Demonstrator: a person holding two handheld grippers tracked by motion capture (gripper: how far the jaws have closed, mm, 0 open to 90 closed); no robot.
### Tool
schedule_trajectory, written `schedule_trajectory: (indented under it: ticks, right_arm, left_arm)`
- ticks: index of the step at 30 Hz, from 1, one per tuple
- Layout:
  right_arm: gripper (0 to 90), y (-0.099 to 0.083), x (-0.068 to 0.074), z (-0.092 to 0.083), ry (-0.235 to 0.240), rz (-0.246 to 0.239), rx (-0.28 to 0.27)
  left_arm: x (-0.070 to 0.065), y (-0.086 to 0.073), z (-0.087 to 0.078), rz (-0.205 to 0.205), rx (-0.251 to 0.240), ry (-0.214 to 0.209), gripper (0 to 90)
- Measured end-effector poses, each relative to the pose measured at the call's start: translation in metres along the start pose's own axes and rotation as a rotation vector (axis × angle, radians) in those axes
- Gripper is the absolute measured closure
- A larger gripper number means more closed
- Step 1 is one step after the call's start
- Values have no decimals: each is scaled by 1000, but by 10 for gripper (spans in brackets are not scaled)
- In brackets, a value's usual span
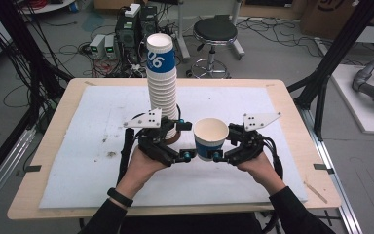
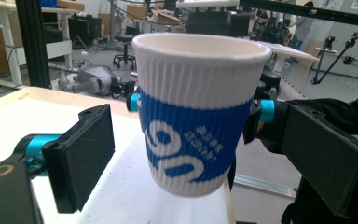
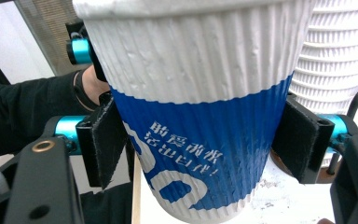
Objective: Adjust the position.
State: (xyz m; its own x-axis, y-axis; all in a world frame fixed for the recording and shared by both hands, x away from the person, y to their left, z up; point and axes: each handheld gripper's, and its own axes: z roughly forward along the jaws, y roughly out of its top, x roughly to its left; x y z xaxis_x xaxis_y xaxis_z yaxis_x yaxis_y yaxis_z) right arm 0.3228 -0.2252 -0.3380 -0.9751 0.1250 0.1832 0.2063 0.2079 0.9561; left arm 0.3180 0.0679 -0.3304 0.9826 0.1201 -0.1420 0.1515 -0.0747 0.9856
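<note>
Ripple-wall paper cup (image 1: 210, 137) hangs upright above the mat, right of the cup stack (image 1: 162, 92). Your right gripper (image 3: 200, 140) clamps its blue band; left gripper (image 2: 205, 158) stands apart. Light, crushable: squeeze gently, mid-wall.

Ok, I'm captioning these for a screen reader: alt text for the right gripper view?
A white and blue ribbed paper cup clamped between the right gripper and its black pads, with a stack of cups behind it.
</note>
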Motion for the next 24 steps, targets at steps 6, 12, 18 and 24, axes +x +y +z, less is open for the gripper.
schedule_trajectory:
  ticks: [6, 12, 18, 24]
  right_arm:
    - [252, 2, 0, -3, 0, -1, -22]
    - [253, 3, 1, -4, 5, 2, -35]
    - [253, 3, 1, -4, 3, 4, -42]
    - [253, 4, 2, -3, 2, 6, -43]
  left_arm:
    - [1, -5, 4, -4, 22, 4, 99]
    - [1, -11, 13, -6, 51, 5, 99]
    - [1, -17, 21, -11, 68, -1, 99]
    - [2, -23, 29, -22, 81, -6, 99]
